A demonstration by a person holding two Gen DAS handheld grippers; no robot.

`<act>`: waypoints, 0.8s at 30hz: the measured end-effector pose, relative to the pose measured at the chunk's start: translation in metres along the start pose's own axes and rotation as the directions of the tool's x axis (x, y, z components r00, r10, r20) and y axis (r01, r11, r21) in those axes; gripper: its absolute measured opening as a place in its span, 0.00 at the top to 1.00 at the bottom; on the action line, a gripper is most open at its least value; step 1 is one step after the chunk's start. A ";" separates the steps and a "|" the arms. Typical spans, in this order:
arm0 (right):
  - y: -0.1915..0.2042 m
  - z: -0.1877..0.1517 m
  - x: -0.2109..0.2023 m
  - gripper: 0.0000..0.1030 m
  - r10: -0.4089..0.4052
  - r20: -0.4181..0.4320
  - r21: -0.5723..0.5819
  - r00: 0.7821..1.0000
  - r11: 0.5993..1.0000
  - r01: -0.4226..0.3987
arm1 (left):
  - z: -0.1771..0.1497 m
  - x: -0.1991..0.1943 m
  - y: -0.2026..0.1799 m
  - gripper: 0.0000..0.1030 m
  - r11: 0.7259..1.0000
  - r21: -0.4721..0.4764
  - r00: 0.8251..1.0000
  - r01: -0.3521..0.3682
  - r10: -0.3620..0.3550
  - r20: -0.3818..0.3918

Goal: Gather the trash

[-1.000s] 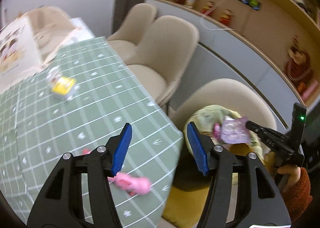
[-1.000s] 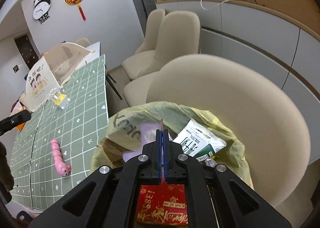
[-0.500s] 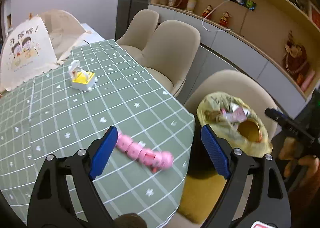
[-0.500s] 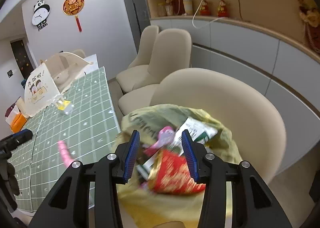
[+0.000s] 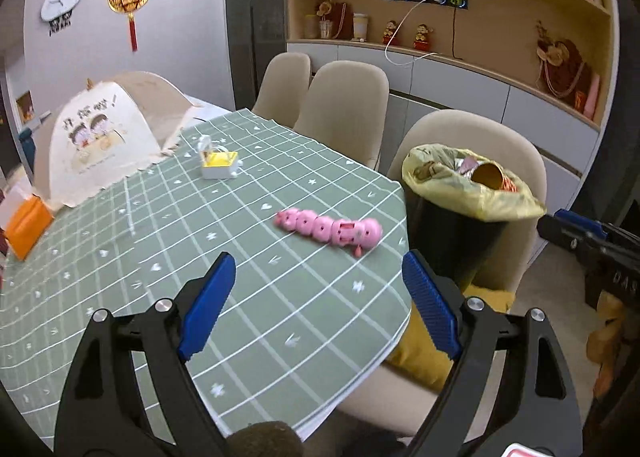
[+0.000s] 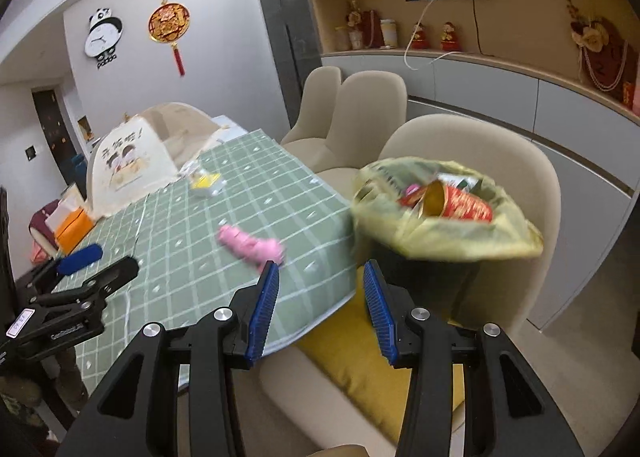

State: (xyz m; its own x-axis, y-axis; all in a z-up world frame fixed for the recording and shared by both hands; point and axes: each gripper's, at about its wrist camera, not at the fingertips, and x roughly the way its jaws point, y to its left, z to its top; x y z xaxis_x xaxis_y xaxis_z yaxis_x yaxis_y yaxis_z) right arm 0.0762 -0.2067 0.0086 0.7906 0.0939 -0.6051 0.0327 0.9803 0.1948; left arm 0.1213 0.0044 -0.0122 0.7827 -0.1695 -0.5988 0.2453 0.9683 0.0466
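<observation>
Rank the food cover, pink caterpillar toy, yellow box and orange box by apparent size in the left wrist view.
1. food cover
2. pink caterpillar toy
3. orange box and yellow box: look alike, unranked.

We observe the right hand-held gripper [image 6: 321, 307] open, empty; trash bag [image 6: 448, 235] full; pink toy [image 6: 251, 245] on counter [image 6: 192, 241].

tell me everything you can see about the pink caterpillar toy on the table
The pink segmented plastic caterpillar toy lies flat on the green grid-patterned tablecloth, near the table's rounded edge beside the yellow-bagged black trash bin. It is a row of rounded beads with small dark dots and a bigger head end. Neither gripper touches it.
</observation>
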 end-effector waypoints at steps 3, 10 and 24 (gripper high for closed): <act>0.020 -0.018 -0.011 0.59 -0.009 0.006 -0.003 1.000 1.000 0.009 | -0.010 -0.019 0.000 0.21 1.000 0.020 1.000 -0.005 0.004 0.022; 0.056 -0.045 -0.039 0.59 -0.035 0.060 -0.017 0.998 0.999 0.036 | -0.023 -0.044 0.000 0.21 0.999 0.027 0.998 -0.029 0.027 0.049; 0.060 -0.051 -0.051 0.59 -0.057 0.060 -0.007 0.997 0.998 0.058 | -0.024 -0.056 0.007 0.21 1.000 0.017 0.997 -0.018 0.017 0.069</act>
State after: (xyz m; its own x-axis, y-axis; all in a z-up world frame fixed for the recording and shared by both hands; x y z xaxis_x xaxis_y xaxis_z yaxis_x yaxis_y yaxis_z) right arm 0.0068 -0.1436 0.0117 0.8229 0.0270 -0.5675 0.0741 0.9853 0.1542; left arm 0.0651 0.0251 0.0026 0.8244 -0.1657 -0.5413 0.2411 0.9679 0.0709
